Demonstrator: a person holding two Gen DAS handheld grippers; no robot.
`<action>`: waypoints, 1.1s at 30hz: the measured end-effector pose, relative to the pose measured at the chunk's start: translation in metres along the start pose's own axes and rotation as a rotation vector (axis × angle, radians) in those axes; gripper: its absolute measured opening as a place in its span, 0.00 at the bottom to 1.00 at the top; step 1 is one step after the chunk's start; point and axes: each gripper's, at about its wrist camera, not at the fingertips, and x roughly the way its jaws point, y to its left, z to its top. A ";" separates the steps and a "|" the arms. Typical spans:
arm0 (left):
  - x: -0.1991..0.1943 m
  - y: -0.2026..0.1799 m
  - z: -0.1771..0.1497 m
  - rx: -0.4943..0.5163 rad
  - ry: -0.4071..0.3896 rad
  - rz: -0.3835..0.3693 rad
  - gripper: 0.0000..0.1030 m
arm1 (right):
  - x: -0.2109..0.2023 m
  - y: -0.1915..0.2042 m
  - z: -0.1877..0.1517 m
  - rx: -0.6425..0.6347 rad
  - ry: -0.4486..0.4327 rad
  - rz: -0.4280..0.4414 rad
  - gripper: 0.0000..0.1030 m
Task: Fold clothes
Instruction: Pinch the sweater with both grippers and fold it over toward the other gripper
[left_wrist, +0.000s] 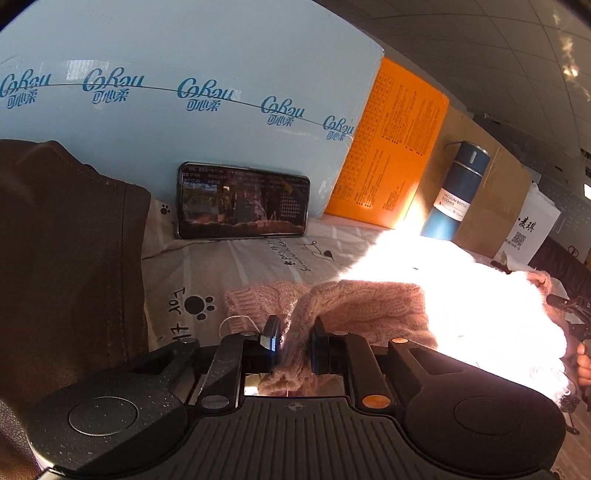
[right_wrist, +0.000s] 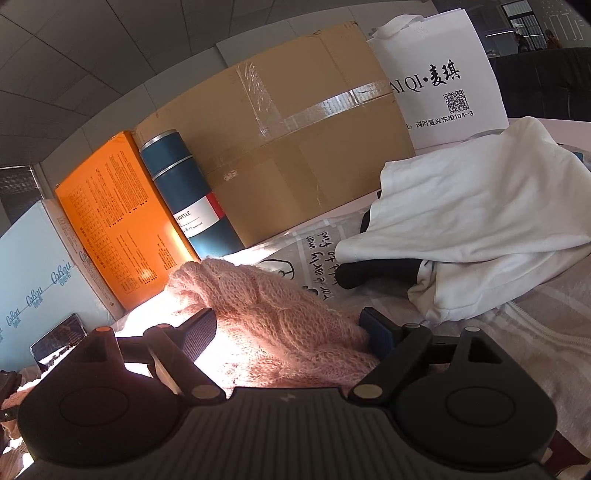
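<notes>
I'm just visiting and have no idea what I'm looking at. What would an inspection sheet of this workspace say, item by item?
Surface: grey printed bedsheet with paw prints and handwriting.
Job's things: fluffy pink knitted sweater, partly in glaring sunlight; white cotton garment heaped beside it, lying over something black.
Clutter: black smartphone propped up, dark blue vacuum bottle, orange printed box, brown taped cardboard box, pale blue carton, white paper bag, brown leather garment.
Grippers: left gripper shut on a fold of the sweater; right gripper open, sweater lying between its jaws.
Cables: nothing seen.
Surroundings: tiled ceiling.
</notes>
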 end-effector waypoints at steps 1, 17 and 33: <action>-0.002 -0.001 0.002 0.004 -0.024 0.013 0.12 | 0.000 0.000 0.000 0.000 -0.001 -0.001 0.81; 0.000 -0.012 0.011 0.068 -0.159 0.152 0.61 | 0.003 0.001 0.000 -0.002 0.013 -0.014 0.83; -0.026 0.003 -0.003 -0.571 0.004 -0.024 0.88 | 0.005 -0.002 -0.001 0.009 0.024 -0.023 0.86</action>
